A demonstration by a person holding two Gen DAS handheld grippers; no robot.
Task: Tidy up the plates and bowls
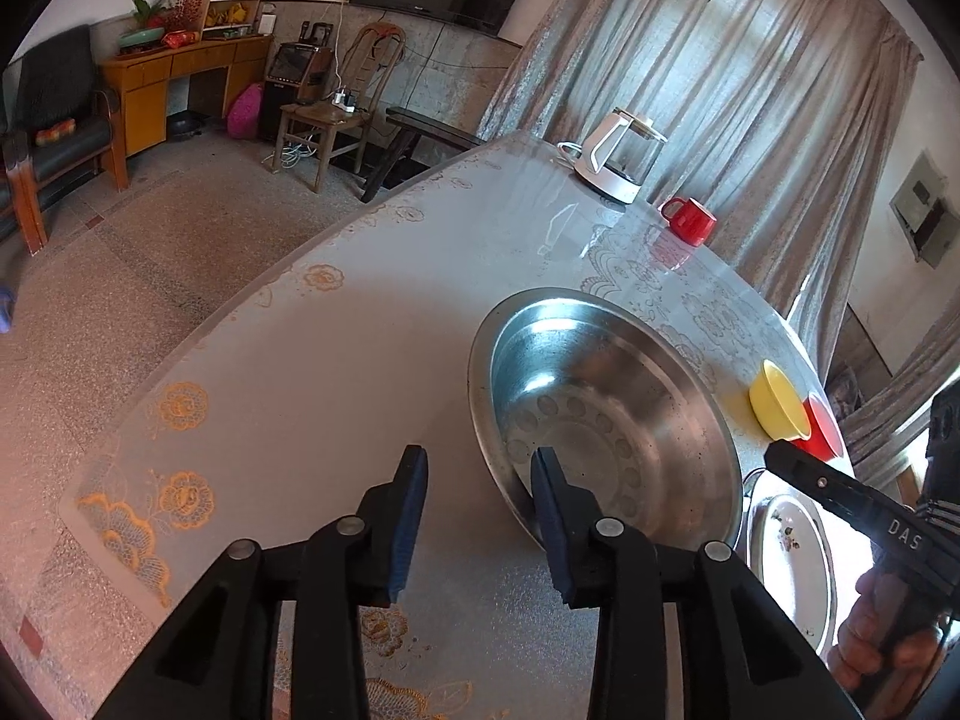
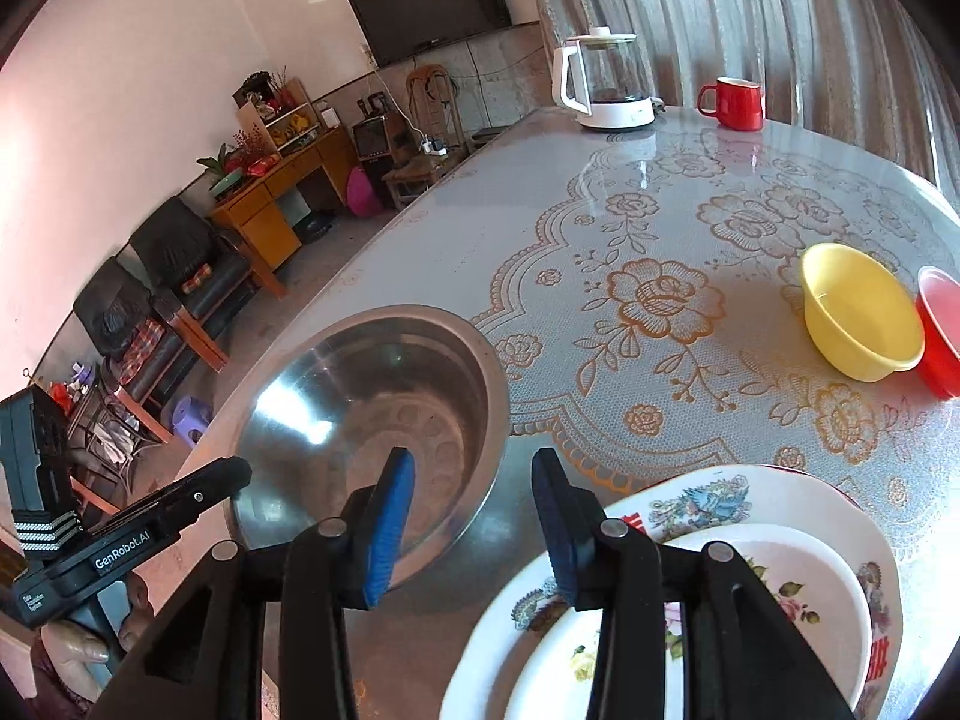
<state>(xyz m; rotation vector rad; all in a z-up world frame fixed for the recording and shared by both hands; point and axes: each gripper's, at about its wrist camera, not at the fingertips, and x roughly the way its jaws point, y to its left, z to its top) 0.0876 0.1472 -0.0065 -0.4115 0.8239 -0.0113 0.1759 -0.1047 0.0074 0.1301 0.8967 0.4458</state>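
The steel basin (image 1: 606,414) sits on the bench (image 1: 336,360) near its edge, with two stacked flowered plates (image 2: 708,588) just beside it and a yellow bowl (image 2: 858,312) touching a red bowl (image 2: 942,330) farther off. Both the left tongs (image 1: 480,516) and the right tongs (image 2: 474,528) stand apart, holding nothing. The basin's slick rim could slip from a shallow pinch, and a nudge might push it off the near edge or knock it against the plates.

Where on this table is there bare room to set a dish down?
Free: the cloth left of the steel basin, and the stretch between basin, kettle and yellow bowl. Crowded: the near edge, where the stacked plates sit beside the basin.
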